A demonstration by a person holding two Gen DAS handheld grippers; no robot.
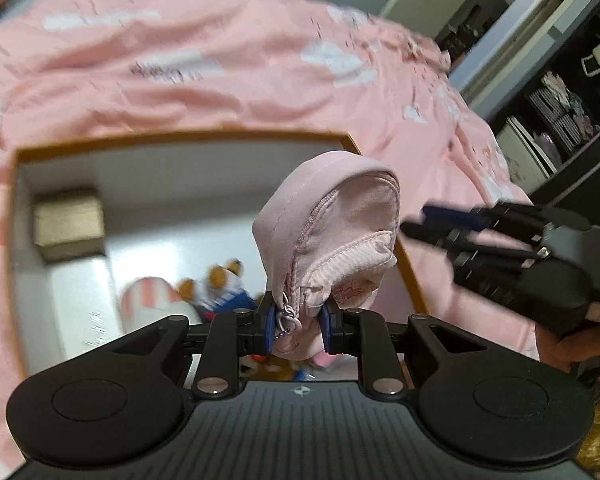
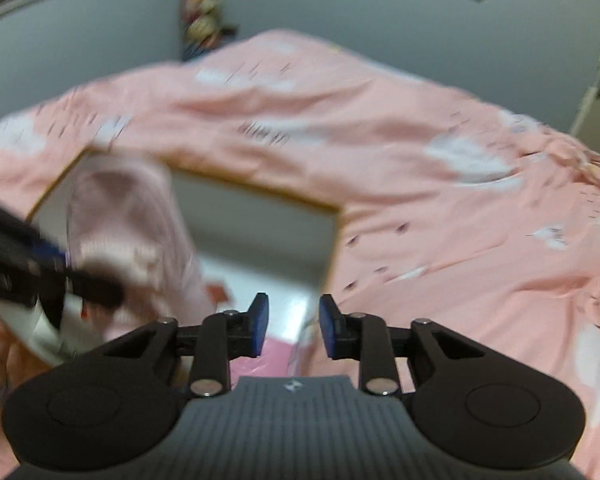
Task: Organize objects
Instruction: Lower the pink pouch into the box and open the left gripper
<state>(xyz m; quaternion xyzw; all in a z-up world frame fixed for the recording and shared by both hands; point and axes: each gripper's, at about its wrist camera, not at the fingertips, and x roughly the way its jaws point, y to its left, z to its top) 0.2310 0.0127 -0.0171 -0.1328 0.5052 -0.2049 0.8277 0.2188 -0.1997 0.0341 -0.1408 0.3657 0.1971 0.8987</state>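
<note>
While the left gripper [image 1: 298, 326] clamps the lower end of a small pink pouch [image 1: 332, 236], the pouch stands up ahead of the jaws, over an open white box [image 1: 180, 144] on a pink bedspread [image 1: 180, 68]. Inside, beyond the jaws: a plush toy [image 1: 220, 284], a tan carton [image 1: 70, 222]. Right gripper [image 2: 293, 326]: jaws narrowly apart, holding nothing, box corner just ahead.

Both wrist views look closely down into the box [image 1: 16, 208], bed [image 2: 420, 208] behind.
</note>
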